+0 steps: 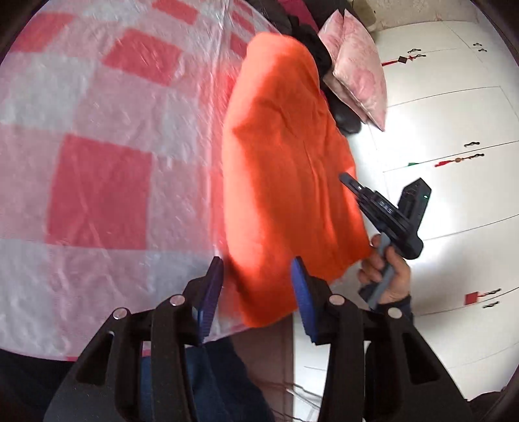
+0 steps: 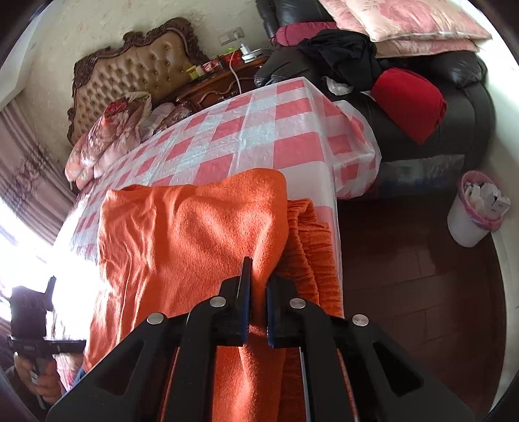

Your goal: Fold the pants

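Observation:
The orange pants (image 1: 285,168) lie partly folded on a table with a red-and-white checked cloth (image 1: 97,162). My left gripper (image 1: 256,285) is open, its blue pads on either side of the near corner of the pants, holding nothing. My right gripper (image 2: 258,302) is shut on a raised fold of the orange pants (image 2: 181,240) at their edge near the table side; a gathered band (image 2: 308,246) hangs beside it. The right gripper also shows in the left wrist view (image 1: 386,211), held by a hand at the pants' far edge.
Black sofa (image 2: 438,107) with pink pillows (image 2: 408,22), black clothes and a red cloth (image 2: 412,100) past the table. White bin (image 2: 473,211) on dark wood floor. Bed with headboard (image 2: 136,71) and nightstand behind. White wardrobe doors (image 1: 454,130) to the right.

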A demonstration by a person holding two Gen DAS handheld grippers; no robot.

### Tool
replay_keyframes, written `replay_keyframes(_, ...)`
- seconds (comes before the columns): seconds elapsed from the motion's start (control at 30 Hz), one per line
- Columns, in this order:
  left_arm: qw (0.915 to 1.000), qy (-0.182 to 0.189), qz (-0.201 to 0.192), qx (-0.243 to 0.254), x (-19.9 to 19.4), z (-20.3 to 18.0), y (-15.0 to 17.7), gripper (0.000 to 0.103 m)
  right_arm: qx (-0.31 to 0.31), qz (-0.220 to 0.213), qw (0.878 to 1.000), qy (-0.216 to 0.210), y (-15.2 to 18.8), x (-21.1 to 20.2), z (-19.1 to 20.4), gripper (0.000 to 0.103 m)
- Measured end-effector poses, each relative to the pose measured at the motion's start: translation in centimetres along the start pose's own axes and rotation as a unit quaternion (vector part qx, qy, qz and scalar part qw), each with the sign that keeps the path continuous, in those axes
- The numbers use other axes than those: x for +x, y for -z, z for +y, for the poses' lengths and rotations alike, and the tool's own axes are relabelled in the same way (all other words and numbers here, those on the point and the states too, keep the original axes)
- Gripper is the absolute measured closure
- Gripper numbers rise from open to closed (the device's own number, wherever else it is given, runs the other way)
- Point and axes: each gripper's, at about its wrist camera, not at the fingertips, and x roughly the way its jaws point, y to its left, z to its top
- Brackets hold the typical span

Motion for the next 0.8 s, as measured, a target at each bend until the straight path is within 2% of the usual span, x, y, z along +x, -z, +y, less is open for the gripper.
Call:
replay_keyframes(0.07, 0.9992, 0.015, 0.026, -0.026, 0.9, 0.3, -0.5, 0.081, 0.007, -0.003, 1.000, 0.004, 0.0, 0.1, 0.1, 0.098)
replay_keyframes(0.1, 0.9993, 0.010, 0.024, -0.027, 1.2, 0.5, -0.9, 0.091, 0.009, -0.004, 1.000, 0.008, 0.0, 0.2, 0.2, 0.098)
replay_keyframes(0.13, 0.9996, 0.007, 0.020, -0.021, 1.0, 0.7, -1.3, 0.093, 0.011, -0.004, 1.000, 0.012, 0.0, 0.3, 0.3, 0.098)
replay_keyframes(0.2, 0.9999, 0.002, 0.000, -0.011, 0.0, 0.8, -1.7, 0.093, 0.018, -0.002, 1.000, 0.016, -0.4, 0.6, 0.8, 0.098)
replay_keyframes(0.3, 0.9992, -0.027, -0.031, 0.002, -1.8, 1.8, -1.2, 0.093, 0.022, 0.000, 1.000, 0.002, -1.0, 1.9, 2.2, 0.098)
replay_keyframes(0.4, 0.9979, -0.048, -0.044, 0.001, -2.7, 2.6, -0.7, 0.092, 0.025, -0.002, 1.000, -0.007, -1.2, 3.2, 3.8, 0.098)
replay_keyframes(0.47, 0.9971, -0.056, -0.052, 0.002, -3.1, 2.3, 0.0, 0.079, 0.035, -0.005, 0.999, -0.002, -0.9, 3.1, 4.1, 0.098)
replay_keyframes(0.5, 0.9961, -0.062, -0.061, 0.011, -3.3, 1.9, 0.5, 0.071, 0.042, -0.004, 0.999, -0.003, -0.8, 2.9, 4.1, 0.098)
replay_keyframes(0.53, 0.9930, -0.077, -0.083, 0.033, -4.0, 1.2, 1.1, 0.067, 0.045, -0.002, 0.999, -0.003, -0.8, 2.6, 4.0, 0.096)
replay_keyframes(0.6, 0.9835, -0.109, -0.120, 0.079, -5.4, -0.2, 1.7, 0.067, 0.034, 0.003, 0.999, 0.001, -1.3, 2.0, 4.5, 0.084)
replay_keyframes(0.63, 0.9744, -0.131, -0.139, 0.118, -5.6, -1.6, 2.0, 0.067, 0.022, 0.003, 1.000, 0.009, -1.8, 1.6, 4.9, 0.082)
replay_keyframes(0.67, 0.9637, -0.150, -0.151, 0.161, -5.2, -3.3, 2.4, 0.067, 0.016, 0.002, 1.000, 0.011, -2.2, 1.5, 5.1, 0.076)
replay_keyframes(0.77, 0.9287, -0.174, -0.153, 0.290, -2.1, -8.3, 4.3, 0.067, 0.020, -0.001, 1.000, 0.002, -4.1, 1.3, 4.9, 0.037)
replay_keyframes(0.8, 0.9166, -0.180, -0.148, 0.325, -0.6, -9.6, 5.0, 0.067, 0.016, -0.002, 1.000, -0.001, -4.7, 1.4, 4.9, 0.037)
